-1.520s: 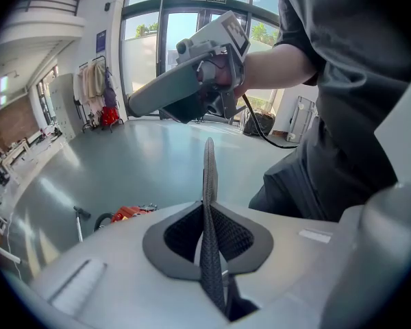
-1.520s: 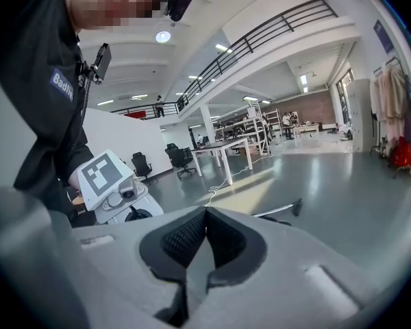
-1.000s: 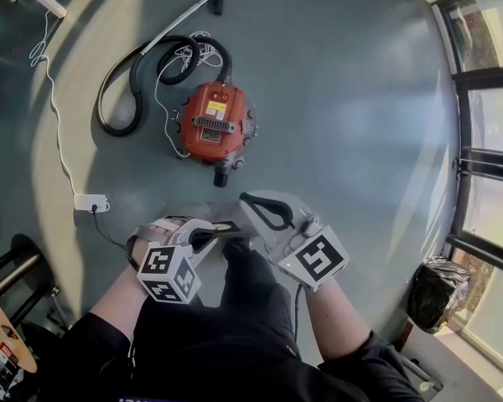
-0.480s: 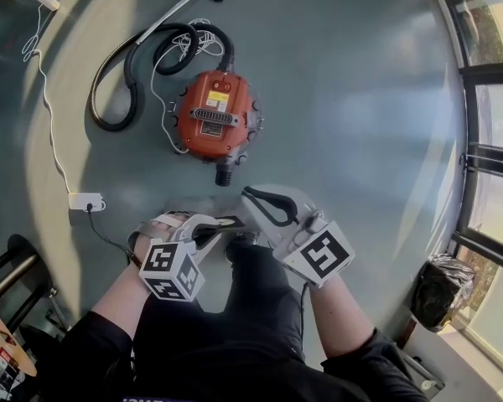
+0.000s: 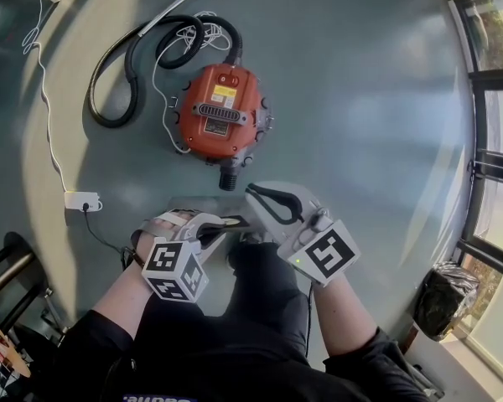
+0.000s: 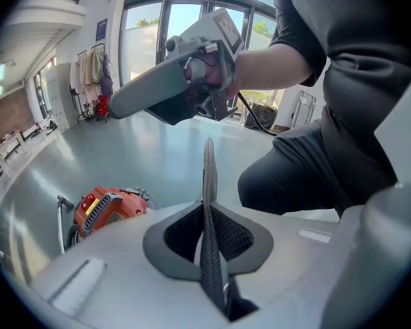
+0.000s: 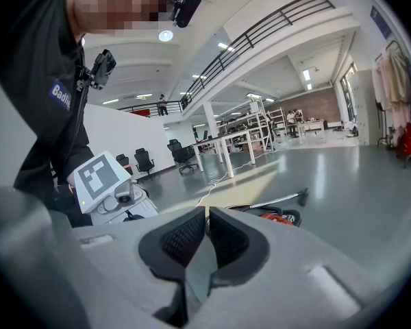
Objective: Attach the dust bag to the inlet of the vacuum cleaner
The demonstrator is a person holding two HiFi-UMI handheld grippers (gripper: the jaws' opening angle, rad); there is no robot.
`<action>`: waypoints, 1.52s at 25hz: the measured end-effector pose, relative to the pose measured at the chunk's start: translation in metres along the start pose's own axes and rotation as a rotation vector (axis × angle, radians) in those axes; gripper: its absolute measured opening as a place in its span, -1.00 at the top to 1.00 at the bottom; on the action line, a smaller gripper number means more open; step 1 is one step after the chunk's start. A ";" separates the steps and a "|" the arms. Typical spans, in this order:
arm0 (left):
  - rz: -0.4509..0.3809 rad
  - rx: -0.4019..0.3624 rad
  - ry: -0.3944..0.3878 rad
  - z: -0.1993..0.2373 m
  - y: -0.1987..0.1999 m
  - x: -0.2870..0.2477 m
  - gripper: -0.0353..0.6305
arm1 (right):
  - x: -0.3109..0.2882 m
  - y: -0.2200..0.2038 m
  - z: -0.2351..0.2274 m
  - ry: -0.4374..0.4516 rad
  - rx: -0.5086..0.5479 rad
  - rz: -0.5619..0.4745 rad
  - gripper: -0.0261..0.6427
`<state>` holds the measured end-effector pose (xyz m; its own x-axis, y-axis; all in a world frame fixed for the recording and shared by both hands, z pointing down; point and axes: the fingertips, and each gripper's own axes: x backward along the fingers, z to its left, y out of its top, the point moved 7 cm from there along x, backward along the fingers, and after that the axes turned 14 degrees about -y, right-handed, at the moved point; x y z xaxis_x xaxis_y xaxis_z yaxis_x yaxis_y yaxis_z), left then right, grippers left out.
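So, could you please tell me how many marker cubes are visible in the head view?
2: one cube at lower left, the other just right of centre, slightly higher in the picture. None appears to be hidden.

Daylight floods the grey floor (image 5: 360, 99) from the windows (image 5: 490, 74) along its right edge, and pale glare bands streak across. The vacuum cleaner (image 5: 220, 111) throws just a faint shadow. Fisheye bends every edge — gripper views black at corners, foreground soft.
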<state>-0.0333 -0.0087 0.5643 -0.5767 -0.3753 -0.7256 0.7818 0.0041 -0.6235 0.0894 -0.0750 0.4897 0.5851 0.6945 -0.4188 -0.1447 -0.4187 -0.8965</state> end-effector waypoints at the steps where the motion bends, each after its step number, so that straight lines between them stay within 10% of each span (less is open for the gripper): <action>1: -0.001 -0.004 0.003 0.002 -0.002 -0.004 0.77 | -0.003 -0.005 -0.001 0.001 0.003 -0.001 0.91; 38: -0.017 -0.129 0.067 0.062 -0.089 -0.104 0.77 | -0.085 -0.146 -0.040 -0.001 0.168 -0.164 0.66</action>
<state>-0.0278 -0.0269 0.7133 -0.6074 -0.3132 -0.7301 0.7377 0.1187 -0.6646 0.0929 -0.0961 0.6622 0.6109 0.7458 -0.2656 -0.1790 -0.1966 -0.9640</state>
